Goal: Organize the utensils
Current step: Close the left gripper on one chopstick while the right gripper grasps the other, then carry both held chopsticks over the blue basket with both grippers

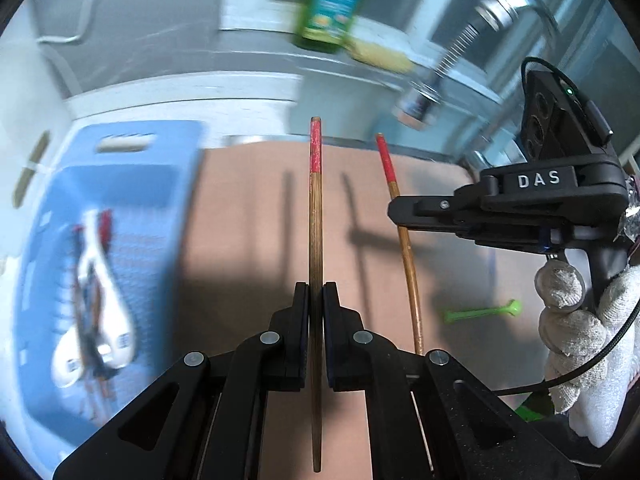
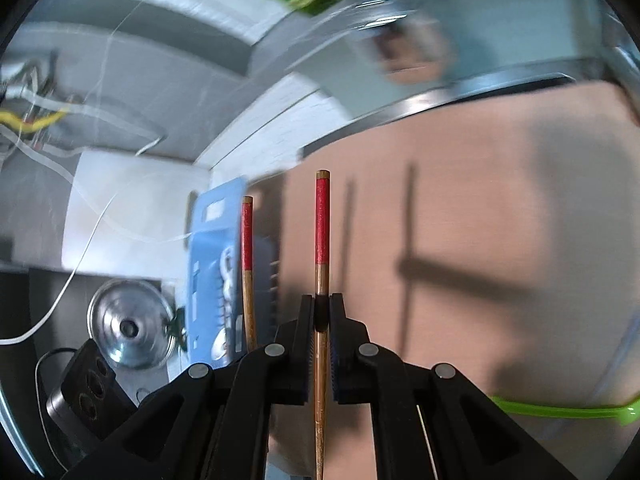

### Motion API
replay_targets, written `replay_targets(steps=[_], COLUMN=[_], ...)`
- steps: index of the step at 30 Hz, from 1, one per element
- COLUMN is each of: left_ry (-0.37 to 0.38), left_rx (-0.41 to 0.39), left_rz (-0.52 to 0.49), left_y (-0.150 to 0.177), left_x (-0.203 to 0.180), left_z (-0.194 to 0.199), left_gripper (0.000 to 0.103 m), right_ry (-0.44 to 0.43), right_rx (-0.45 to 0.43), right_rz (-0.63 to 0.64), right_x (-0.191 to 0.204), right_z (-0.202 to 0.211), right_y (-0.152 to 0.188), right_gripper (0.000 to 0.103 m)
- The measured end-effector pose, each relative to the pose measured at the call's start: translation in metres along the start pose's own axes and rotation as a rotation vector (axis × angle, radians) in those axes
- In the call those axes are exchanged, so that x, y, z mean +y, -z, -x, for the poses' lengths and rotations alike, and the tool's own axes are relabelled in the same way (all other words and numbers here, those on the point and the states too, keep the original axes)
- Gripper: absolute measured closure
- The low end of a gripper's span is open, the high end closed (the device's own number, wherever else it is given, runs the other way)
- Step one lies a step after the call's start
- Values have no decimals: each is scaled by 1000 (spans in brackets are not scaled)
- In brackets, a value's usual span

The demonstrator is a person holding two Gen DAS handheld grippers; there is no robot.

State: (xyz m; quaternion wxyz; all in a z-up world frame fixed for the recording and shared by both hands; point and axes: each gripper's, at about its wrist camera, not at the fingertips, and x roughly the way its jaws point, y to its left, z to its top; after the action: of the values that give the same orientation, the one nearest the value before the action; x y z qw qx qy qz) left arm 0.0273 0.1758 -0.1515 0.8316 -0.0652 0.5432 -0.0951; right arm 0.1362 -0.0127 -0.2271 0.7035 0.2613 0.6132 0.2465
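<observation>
- We are looking at a home kitchen, sink area.
- A chrome pull-down faucet [image 1: 436, 80] with a spring neck is hanging over a steel sink rim [image 2: 460, 96].
- A green dish-soap bottle [image 1: 332, 4] and a yellow sponge [image 1: 380, 56] are sitting on the ledge behind, blurred.
- A blue plastic basket [image 1: 132, 184] is holding white spoons [image 1: 112, 304] and other utensils.
- A tan board [image 1: 248, 216] is lying over the sink.
- A round metal lid [image 2: 130, 324] is lying on the counter.
</observation>
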Motion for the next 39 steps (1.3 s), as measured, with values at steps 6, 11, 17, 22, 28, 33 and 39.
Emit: replay_targets(steps=[6,11,17,22,28,33,39], left_ry=[-63,-127,-158,-176,-187,-187,-187], left_rx=[-16,-12,10,25,37,44,56], left_rz=[95,151,194,219,211,207,202], left_y=[11,18,25,28,25,22,23], left_x=[63,106,140,159,170,175,174], left_z=[23,28,22,14,5,-1,-7], left_gripper=[97,97,97,97,97,97,97], right_ry=[-56,-81,-35,23,94,145,177], right_rx=[62,110,128,132,126,129,144], right_rz=[66,102,140,164,194,232,256], right_x=[64,108,139,149,157,166,169], right_z=[-38,-77,-125,-156,-181,-198,-208], right_y=[6,13,21,25,27,30,35], right_gripper=[97,97,97,97,97,97,97])
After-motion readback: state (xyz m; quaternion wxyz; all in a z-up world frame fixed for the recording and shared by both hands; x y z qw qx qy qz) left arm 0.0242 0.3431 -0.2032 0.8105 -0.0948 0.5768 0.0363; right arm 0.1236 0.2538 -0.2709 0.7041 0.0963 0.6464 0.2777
